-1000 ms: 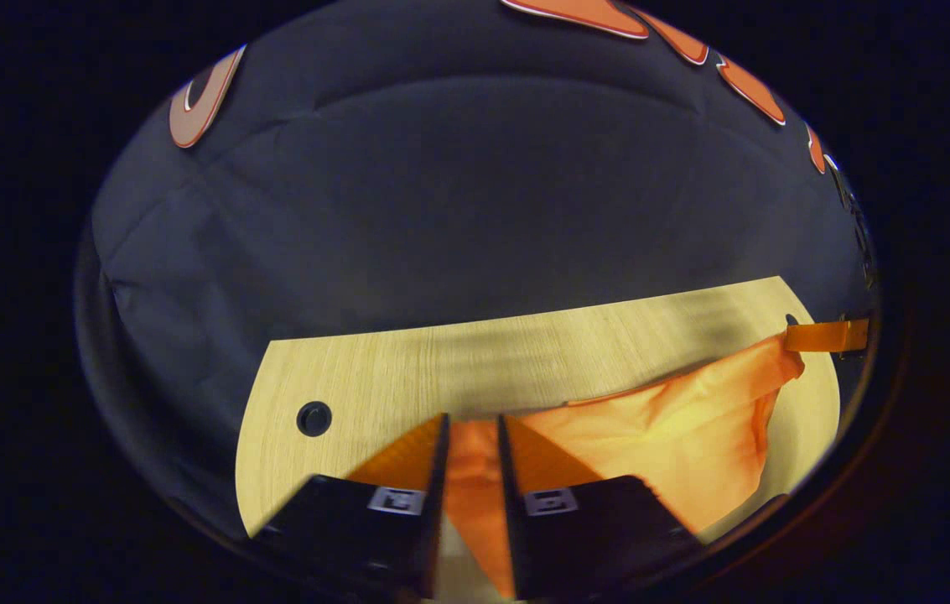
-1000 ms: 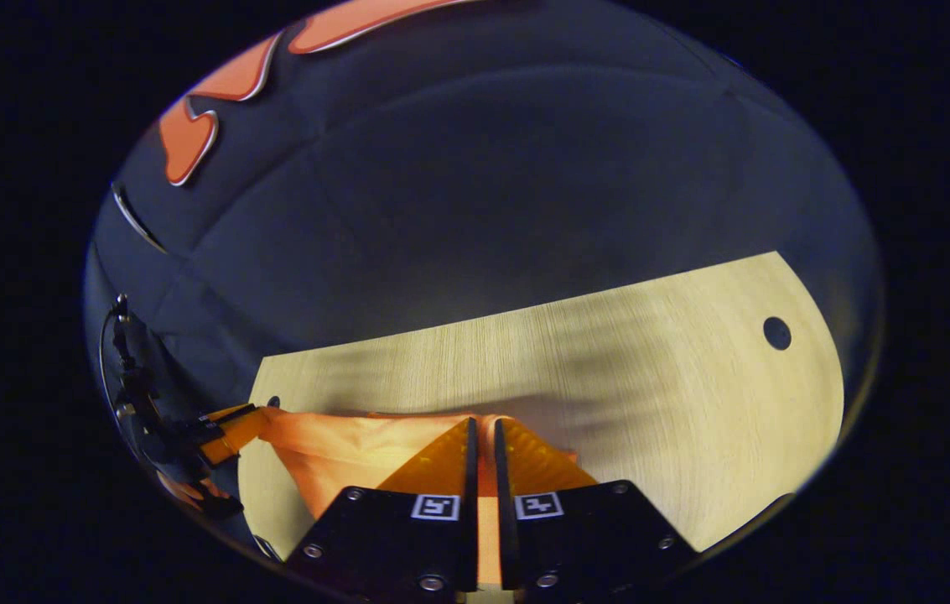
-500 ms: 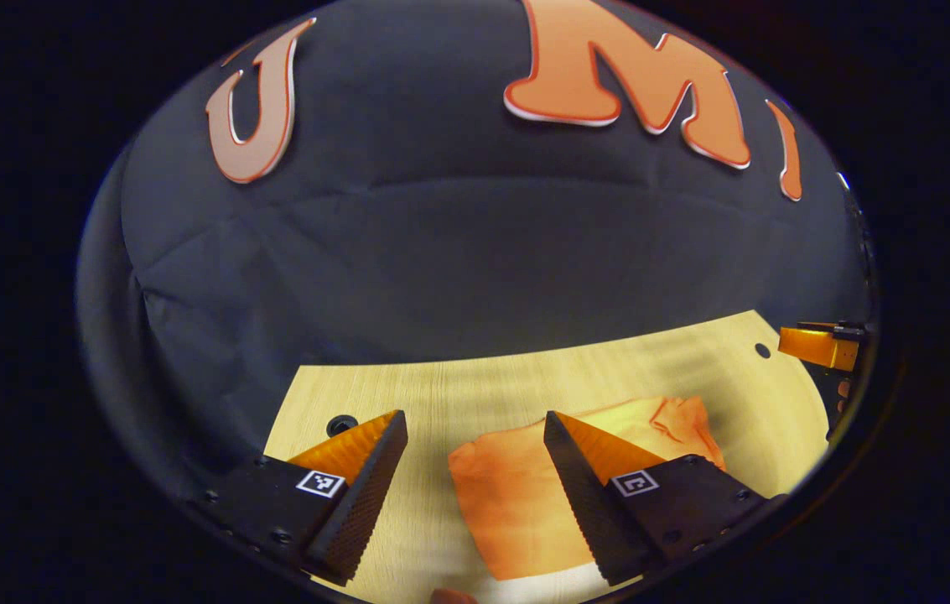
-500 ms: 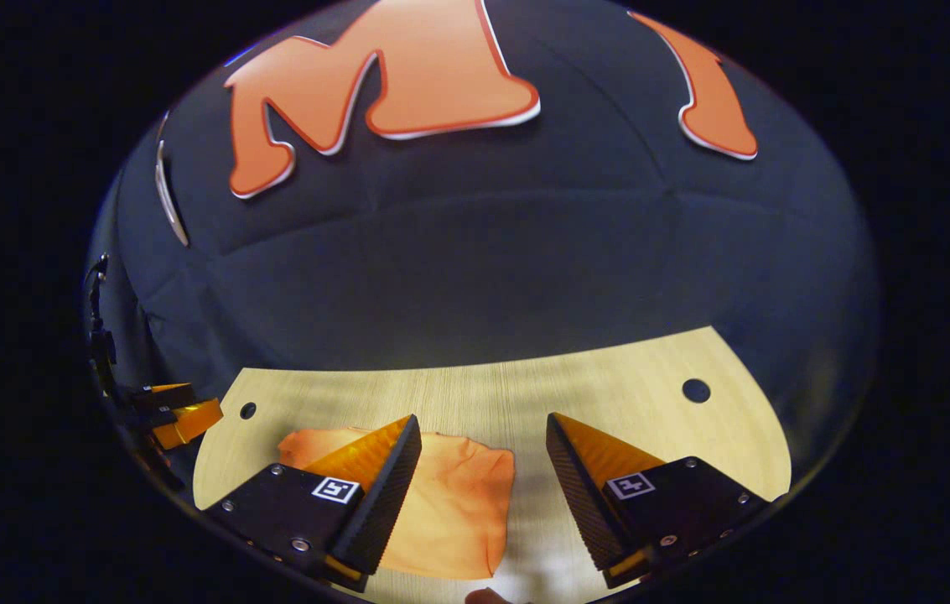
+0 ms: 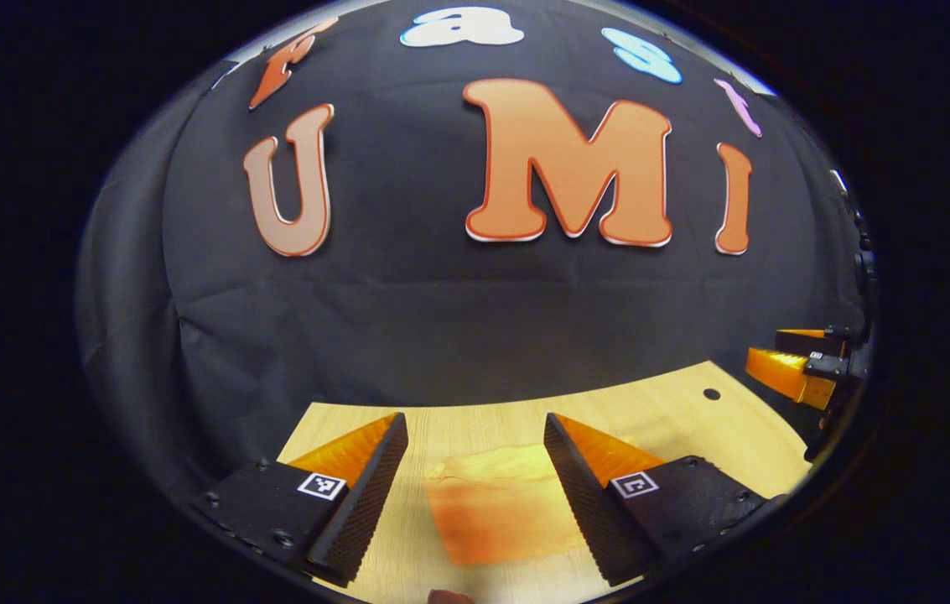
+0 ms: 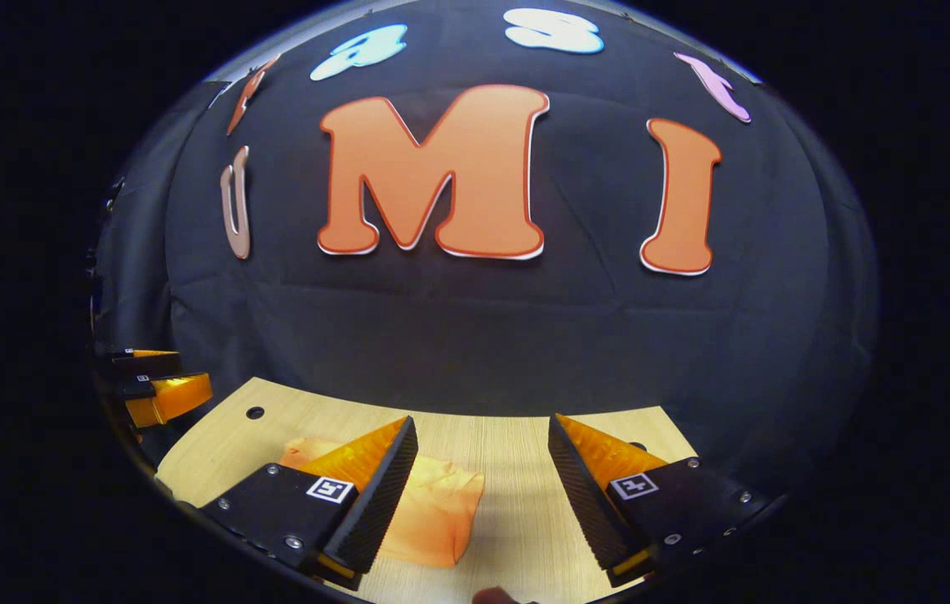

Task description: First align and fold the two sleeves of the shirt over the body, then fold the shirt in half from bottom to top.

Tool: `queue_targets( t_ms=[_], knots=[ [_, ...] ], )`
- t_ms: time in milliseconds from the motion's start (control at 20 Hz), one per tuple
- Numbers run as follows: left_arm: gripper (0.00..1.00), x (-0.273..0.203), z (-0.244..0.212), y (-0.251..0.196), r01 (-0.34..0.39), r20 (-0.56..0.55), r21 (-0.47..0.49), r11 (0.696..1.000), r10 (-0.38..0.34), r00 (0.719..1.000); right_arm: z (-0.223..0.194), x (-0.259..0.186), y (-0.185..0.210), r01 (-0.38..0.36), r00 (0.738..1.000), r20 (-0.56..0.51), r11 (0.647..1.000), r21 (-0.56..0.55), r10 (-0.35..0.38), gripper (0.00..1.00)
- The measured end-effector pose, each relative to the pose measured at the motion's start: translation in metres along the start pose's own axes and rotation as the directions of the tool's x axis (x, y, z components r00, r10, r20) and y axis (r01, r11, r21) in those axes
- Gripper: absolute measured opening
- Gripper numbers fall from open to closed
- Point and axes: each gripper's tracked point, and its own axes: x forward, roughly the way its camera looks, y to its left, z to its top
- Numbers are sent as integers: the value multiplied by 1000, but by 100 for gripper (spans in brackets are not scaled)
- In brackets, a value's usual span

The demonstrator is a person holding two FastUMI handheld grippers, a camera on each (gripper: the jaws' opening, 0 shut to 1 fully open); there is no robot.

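**Both grippers wide open, shirt lying loose on the table**

Left gripper (image 5: 475, 428): jaws spread wide, nothing between them, nothing touched. In the left gripper view its two fingers frame the orange shirt (image 5: 504, 503), which lies flat on the wooden table (image 5: 676, 419) below and past the tips (folded into a compact, roughly rectangular bundle, edges slightly blurred). There is clear air between the fingers and the cloth, so the gripper is released and raised off the surface.

Right gripper (image 6: 483, 428): same story, jaws fully apart, holding nothing. In the right gripper view the shirt (image 6: 433, 512) sits to the left of centre, partly hidden behind the left-hand finger; the right-hand finger stands over bare table (image 6: 516, 453). No contact with the fabric that can be seen.

Each gripper also shows in the other's camera. The right gripper (image 5: 802, 369) appears at the far right edge of the left gripper view, above the table's right end, well apart from the shirt; its fingers look parted, with a gap between the upper and lower one. The left gripper (image 6: 156, 382) appears at the left edge of the right gripper view, beyond the table's left corner, likewise parted and clear of the cloth.

The shirt lies between the two grippers, on the near part of the table. Small dark holes (image 5: 711, 393) mark the tabletop near its far corners. A black cloth wall (image 5: 441, 310) rises behind the far table edge.
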Motion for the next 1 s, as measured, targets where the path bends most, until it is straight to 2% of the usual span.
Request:
queue_targets(
  t_ms=[150,250,500,800,1000],
  knots=[
    [99,-30,4,-1,19,100,-60,998,-13,995,7,-21,7,11,997,83,999,-33,-8,96],
    [98,-51,-9,-7,15,105,-83,996,-6,994,16,-39,12,3,989,146,999,-41,3,96],
    [99,-98,-17,-12,11,161,-103,995,6,987,3,-72,22,-44,986,157,999,-26,48,96],
    [100,-136,-15,-18,8,233,-113,994,19,972,-13,-93,19,-37,985,168,999,-25,41,96],
    [100,-154,-16,-26,-12,291,-79,997,34,956,-25,-100,26,-59,984,165,998,-25,62,96]
  ],
)
